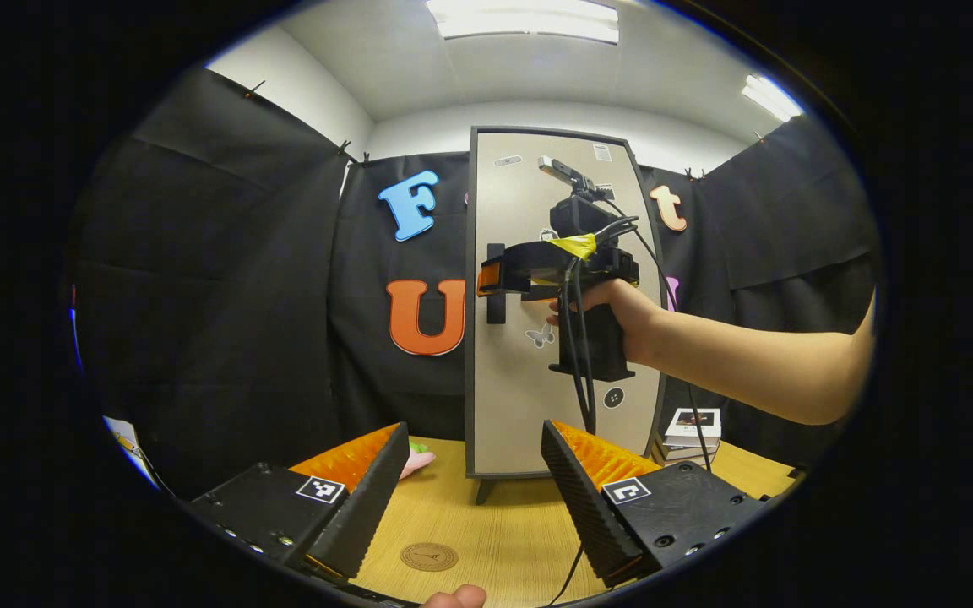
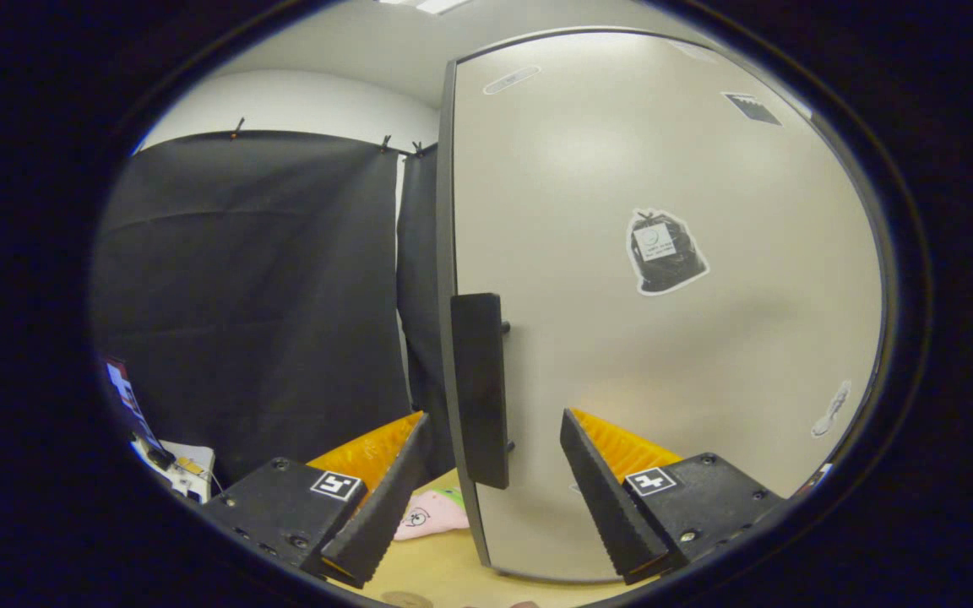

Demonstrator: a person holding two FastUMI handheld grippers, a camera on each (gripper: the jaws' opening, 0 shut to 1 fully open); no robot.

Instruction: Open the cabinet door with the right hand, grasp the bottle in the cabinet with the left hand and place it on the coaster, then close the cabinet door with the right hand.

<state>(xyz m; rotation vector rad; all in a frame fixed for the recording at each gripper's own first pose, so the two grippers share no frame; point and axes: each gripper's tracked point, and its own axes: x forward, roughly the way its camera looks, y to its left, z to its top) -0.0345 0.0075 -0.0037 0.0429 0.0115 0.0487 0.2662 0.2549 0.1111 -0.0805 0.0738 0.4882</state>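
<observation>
Black cloth walls close off the booth behind a wooden tabletop [image 1: 486,515], on which a tall beige cabinet stands with its door [image 1: 529,397] flush in the frame.

Step in hand, as judged: the first one, opening the door. The bottle cannot be seen; it is presumably behind the closed door.

In the left gripper view the right gripper [image 1: 493,279], carried by a hand [image 1: 613,317], sits at the black vertical door handle [image 1: 496,312], at about 12 o'clock from the camera. In the right gripper view the handle [image 2: 480,388] stands between the spread fingers of the right gripper [image 2: 486,498], at 12 o'clock and near; the jaws are released and neither pad touches it.

The left gripper [image 1: 474,498] waits low over the table, jaws apart and holding nothing. The round brown coaster [image 1: 429,556] lies on the wood just ahead of it, at 6 o'clock in that view.

Next move, as judged: advance the right gripper until both pads flank the handle, clench, then pull outward along the hinge arc. A pink soft toy [image 2: 432,513] lies beside the cabinet foot at 7 o'clock
</observation>
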